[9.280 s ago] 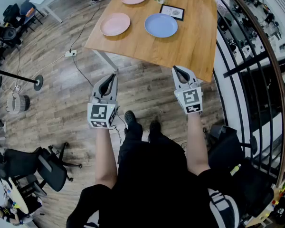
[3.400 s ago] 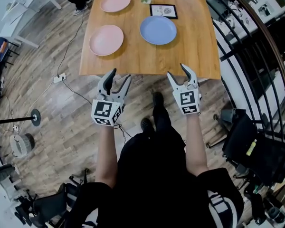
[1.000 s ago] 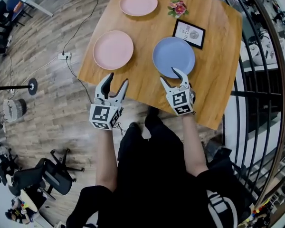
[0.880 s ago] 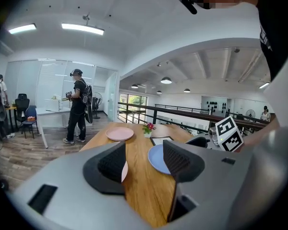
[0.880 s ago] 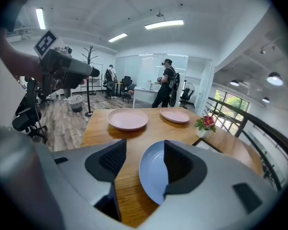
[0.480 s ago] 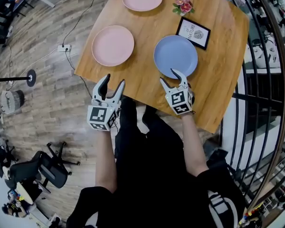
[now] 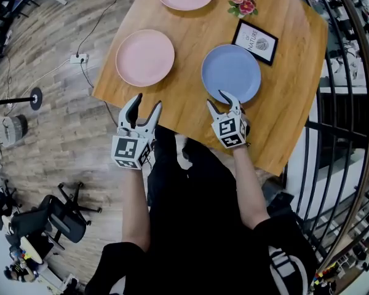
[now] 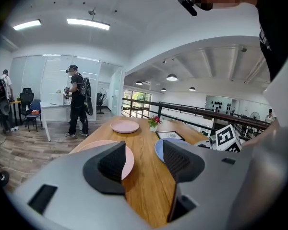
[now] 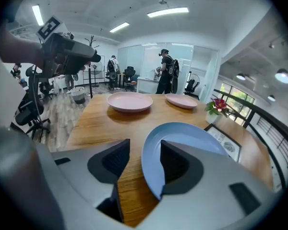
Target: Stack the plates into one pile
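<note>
blue plate [image 7: 231, 73] lies flat on the worktop [image 7: 184, 54], well apart from the near pink plate [image 7: 145, 57], likely stiff, light, slick and breakable, best pinched at its near rim, which the closing right tongs [image 7: 220, 102] straddle without pressing yet; left tongs [image 7: 146, 103] hang apart, empty.

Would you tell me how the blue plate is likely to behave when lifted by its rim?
The blue plate looks rigid, so it should lift as one piece. Its smooth rim, between the right gripper's closing jaws, may slip. Held at one edge, it will likely tilt downward.
</note>
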{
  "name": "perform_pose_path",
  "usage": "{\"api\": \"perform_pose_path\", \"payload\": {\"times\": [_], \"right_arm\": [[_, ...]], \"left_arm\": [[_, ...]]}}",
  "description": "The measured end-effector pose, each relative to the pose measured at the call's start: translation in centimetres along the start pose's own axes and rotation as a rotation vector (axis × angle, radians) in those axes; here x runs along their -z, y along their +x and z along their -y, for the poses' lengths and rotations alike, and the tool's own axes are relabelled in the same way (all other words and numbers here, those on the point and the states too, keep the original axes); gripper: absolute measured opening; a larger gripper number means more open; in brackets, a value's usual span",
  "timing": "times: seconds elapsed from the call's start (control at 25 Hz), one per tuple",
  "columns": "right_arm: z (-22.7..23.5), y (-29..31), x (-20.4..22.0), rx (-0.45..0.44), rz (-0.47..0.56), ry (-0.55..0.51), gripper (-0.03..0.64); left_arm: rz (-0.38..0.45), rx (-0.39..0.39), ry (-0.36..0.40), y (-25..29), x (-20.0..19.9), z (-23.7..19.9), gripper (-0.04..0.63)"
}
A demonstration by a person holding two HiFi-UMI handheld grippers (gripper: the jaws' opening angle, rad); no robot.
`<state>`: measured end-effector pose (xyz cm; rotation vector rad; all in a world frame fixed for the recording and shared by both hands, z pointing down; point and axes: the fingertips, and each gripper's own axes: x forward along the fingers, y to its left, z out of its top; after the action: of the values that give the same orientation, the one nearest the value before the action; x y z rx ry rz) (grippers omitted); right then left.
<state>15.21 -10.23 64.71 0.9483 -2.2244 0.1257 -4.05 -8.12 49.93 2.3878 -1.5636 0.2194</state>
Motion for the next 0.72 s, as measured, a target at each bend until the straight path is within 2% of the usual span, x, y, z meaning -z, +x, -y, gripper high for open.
{"api": "perform_pose_path", "payload": {"times": [0.28, 0.52, 0.72], "right_arm": [[0.2, 2.5, 1.9, 0.026, -0.059, -0.007, 0.206], [0.3, 4.3, 4.1, 0.075, -0.165, -0.161, 0.192], [0.6, 4.7, 4.4, 0.112, -0.185, -0.187, 0.142]], "left_arm": [[-0.021, 0.000, -0.022, 1.1, 1.9, -1.7, 0.249], [-0.043, 0.009, -0.025, 1.9, 2.9, -1.9, 0.249], [-0.052, 0.003, -0.023, 1.8, 3.6, -2.7, 0.249]]}}
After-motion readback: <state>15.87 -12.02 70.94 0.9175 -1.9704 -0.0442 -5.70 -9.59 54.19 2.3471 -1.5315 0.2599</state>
